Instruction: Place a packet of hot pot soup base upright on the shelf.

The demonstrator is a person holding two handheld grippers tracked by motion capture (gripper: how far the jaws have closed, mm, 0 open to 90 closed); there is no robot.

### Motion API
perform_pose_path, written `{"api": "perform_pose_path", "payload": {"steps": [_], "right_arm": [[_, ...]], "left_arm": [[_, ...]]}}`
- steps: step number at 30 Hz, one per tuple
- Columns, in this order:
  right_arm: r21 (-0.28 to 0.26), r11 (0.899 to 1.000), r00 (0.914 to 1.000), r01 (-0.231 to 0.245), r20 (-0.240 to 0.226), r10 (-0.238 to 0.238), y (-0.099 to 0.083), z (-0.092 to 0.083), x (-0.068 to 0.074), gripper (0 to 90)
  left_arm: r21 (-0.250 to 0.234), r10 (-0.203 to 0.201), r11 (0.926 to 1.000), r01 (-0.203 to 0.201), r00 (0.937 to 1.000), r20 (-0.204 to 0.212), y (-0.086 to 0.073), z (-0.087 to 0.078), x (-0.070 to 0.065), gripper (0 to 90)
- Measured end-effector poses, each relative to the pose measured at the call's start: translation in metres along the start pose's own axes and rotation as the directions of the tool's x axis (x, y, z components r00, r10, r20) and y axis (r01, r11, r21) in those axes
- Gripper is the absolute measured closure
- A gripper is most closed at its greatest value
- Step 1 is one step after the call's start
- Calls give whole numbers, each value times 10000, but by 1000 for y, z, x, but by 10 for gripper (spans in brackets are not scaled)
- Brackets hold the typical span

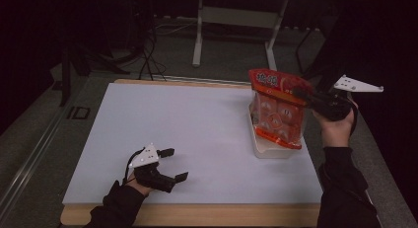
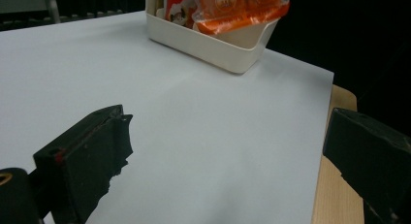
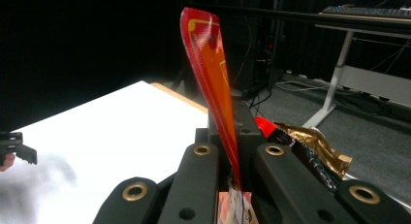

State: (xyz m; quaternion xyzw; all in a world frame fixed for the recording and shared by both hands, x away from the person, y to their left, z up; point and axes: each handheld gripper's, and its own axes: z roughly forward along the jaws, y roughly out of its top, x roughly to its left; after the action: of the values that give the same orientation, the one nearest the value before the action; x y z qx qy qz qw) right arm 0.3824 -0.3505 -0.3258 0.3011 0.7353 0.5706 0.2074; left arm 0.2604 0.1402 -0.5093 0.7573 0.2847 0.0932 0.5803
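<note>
red-orange snack bag (image 1: 277,109) upright in the white bin (image 1: 268,150) at the table's right side, bottom inside the bin. right gripper (image 1: 308,97) pinches the bag's top edge, jaws tight on the flat seal (image 3: 213,73). left gripper (image 1: 173,165) low over the white sheet (image 1: 197,134) near the front edge, jaws wide apart, nothing between them, well apart from the bin.

The white table surface (image 1: 197,134) is left unobstructed; passage at right is blocked by the cream bin (image 1: 268,150).
</note>
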Motion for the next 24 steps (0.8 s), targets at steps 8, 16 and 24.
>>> {"api": "perform_pose_path", "payload": {"steps": [8,16,24], "right_arm": [[-83,9999,9999,-81,-119,80,-8,3,0,900],[42,9995,9994,-312,-157,313,-17,8,-1,900],[39,9972,9969,-752,-211,753,-34,5,-5,900]], "left_arm": [[51,-38,10000,39,9999,-123,-4,1,1,24],[-11,-166,9999,166,9998,-85,-5,2,3,25],[26,-322,9995,322,9995,-41,-6,4,5,25]]}}
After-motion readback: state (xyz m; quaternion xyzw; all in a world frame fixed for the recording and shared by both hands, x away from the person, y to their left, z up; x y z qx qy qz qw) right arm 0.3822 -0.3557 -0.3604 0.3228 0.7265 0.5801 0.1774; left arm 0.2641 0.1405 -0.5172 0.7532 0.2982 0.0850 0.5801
